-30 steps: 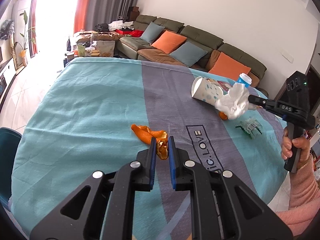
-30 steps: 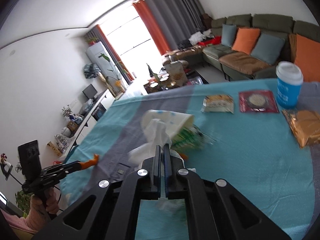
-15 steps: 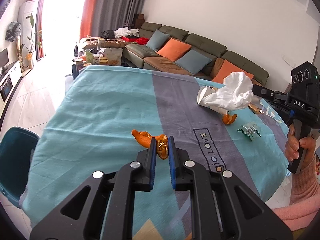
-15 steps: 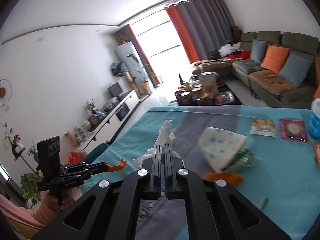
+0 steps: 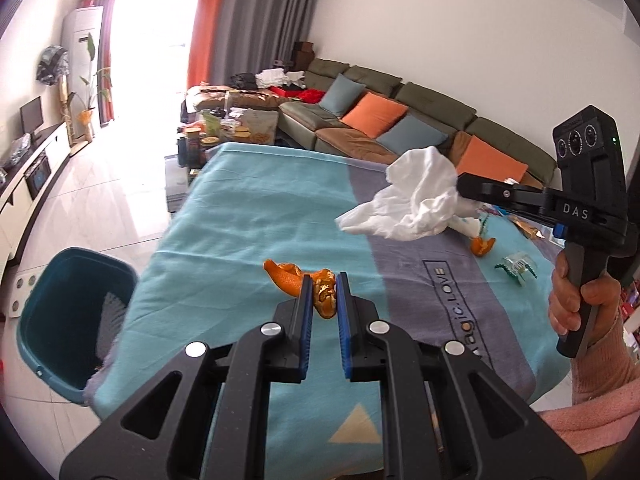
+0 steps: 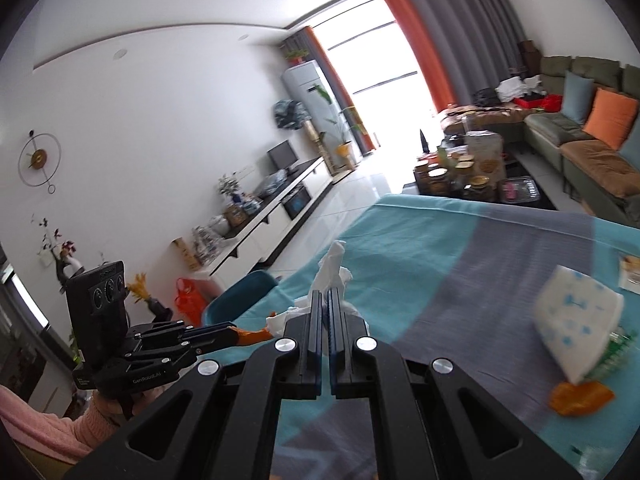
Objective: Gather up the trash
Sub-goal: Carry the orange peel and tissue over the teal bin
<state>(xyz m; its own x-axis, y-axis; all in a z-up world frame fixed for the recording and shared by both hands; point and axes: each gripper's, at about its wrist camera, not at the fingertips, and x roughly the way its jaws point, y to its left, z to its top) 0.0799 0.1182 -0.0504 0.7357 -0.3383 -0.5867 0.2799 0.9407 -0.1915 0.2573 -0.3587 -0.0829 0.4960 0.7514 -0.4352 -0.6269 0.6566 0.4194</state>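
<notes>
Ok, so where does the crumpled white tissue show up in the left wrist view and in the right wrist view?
Left wrist view: the white tissue hangs right of centre, above the table, pinched at the tip of the right gripper.
Right wrist view: the white tissue sticks up at centre, just past the shut fingertips.
Shared landmark: the teal bin beside the table's edge, also seen in the right wrist view.

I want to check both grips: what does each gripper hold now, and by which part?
The left gripper pinches an orange peel at its right end. The right gripper is shut on a crumpled white tissue, held at one bunched edge.
</notes>
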